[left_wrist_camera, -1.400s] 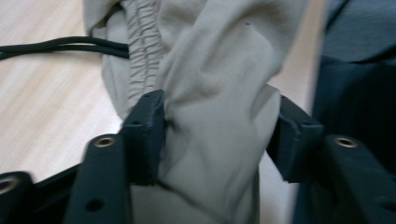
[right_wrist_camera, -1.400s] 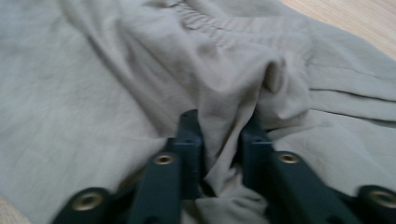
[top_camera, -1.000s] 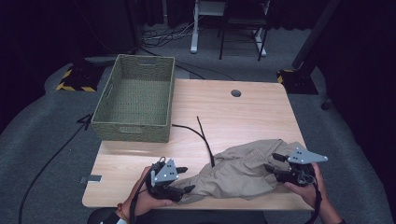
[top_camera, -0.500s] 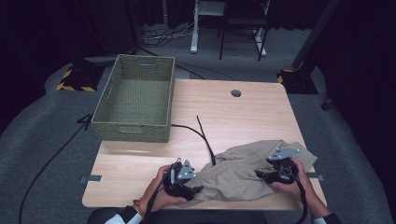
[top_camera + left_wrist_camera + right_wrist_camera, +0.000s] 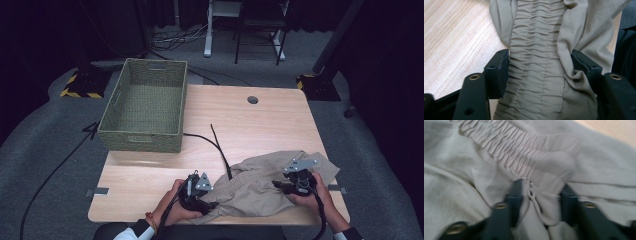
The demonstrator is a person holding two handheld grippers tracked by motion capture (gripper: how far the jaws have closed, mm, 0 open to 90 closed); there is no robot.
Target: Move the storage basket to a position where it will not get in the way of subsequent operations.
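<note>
Gripping garment (image 5: 260, 185) | left gripper (image 5: 209, 205) low | right gripper (image 5: 280, 186) closing, low

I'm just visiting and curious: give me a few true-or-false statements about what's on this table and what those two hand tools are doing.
1. The basket holds folded clothes. False: it is empty.
2. The beige garment lies at the table's near edge. True.
3. The left gripper has the garment's ruched band between its jaws. True.
4. The right gripper hangs above bare wood. False: gathered cloth sits between its jaws, which have just been closing.
5. A black cable lies on the table. True.
</note>
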